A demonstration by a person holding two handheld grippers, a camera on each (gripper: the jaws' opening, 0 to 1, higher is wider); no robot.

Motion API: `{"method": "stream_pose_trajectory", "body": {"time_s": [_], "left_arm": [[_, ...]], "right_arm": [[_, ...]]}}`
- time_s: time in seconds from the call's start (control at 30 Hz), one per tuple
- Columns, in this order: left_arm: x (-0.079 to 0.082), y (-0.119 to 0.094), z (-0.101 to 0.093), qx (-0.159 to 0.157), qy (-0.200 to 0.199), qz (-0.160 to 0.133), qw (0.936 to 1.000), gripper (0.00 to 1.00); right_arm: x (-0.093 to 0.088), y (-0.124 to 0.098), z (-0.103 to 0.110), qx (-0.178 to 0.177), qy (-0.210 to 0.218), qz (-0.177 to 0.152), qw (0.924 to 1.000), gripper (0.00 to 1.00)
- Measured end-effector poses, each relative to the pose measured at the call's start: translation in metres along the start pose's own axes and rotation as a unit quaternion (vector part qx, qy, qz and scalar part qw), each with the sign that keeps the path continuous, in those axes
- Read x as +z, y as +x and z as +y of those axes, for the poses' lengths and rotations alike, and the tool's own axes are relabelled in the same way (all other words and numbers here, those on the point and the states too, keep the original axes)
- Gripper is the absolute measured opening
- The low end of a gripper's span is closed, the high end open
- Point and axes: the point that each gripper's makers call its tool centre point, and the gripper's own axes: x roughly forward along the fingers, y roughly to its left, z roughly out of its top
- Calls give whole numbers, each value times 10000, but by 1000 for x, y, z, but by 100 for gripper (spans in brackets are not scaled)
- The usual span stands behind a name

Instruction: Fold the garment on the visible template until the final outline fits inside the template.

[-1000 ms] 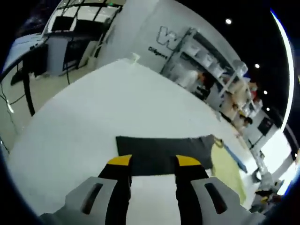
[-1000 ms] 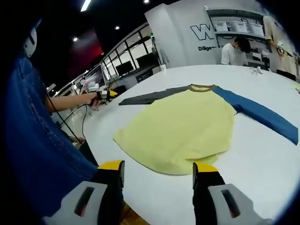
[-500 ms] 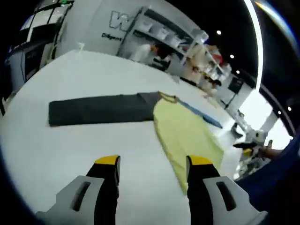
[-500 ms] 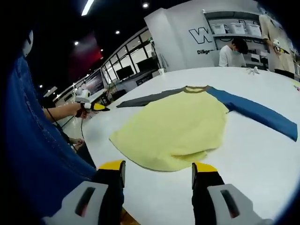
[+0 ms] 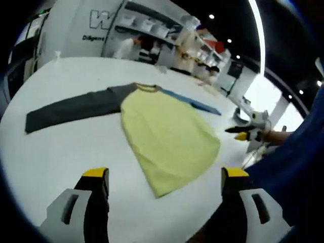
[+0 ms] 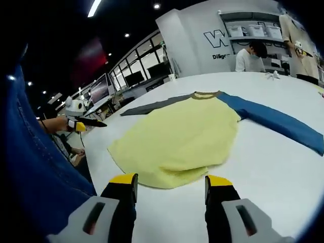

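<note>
One garment (image 5: 164, 134) lies spread flat on the white tabletop (image 5: 61, 152), a raglan shirt with a pale yellow body, an olive collar (image 6: 205, 94), a dark grey sleeve (image 5: 71, 109) and a blue sleeve (image 6: 276, 121); both sleeves stretch straight out to opposite sides, and the hem nearest the right gripper view is slightly rumpled. In the left gripper view the left gripper (image 5: 164, 179) hovers above the tabletop edge with its yellow-tipped jaws spread wide and holding nothing, the yellow hem just ahead of them; the grey sleeve runs off to the left of that view and the blue one shows as a thin strip beyond the collar. The other gripper enters this view from the right, held in a hand (image 5: 276, 135) beside a blue denim sleeve (image 5: 298, 162). In the right gripper view the right gripper (image 6: 169, 182) has its jaws parted wide and empty, close to the rumpled hem but apart from it; the left gripper appears at the left of that view, off the tabletop edge. A person in a white top (image 6: 250, 56) stands by shelves (image 6: 258, 30) behind the tabletop; no template outline can be made out on the surface.
</note>
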Motion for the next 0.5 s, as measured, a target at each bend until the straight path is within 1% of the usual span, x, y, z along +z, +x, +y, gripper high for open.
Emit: {"method": "stream_pose_trajectory", "body": {"time_s": [0.03, 0.1, 0.13, 0.23, 0.37, 0.47, 0.5], "left_arm": [[-9, 3, -15, -154, 115, 142, 9997, 98], [-19, 5, -31, -241, 320, 219, 9990, 99], [-37, 5, -70, -528, 475, 330, 9969, 99], [-44, 6, -80, -594, 538, 383, 9960, 99], [-58, 4, -103, -647, 698, 479, 9943, 99], [-70, 2, -116, -790, 993, 629, 9899, 99], [-77, 1, -123, -802, 1074, 696, 9885, 99]], "right_arm": [[-1, 0, -2, 9, -19, 2, 10000, 50], [-3, -1, -8, 23, 22, -40, 10000, 47], [-4, -1, -12, 31, 41, -66, 10000, 47], [-7, 1, -17, 43, 51, -76, 9999, 45], [-10, 6, -31, -9, 40, -97, 9999, 43], [-9, 10, -37, -15, 9, -98, 10000, 39], [-10, 13, -41, 1, -21, -79, 10000, 37]]}}
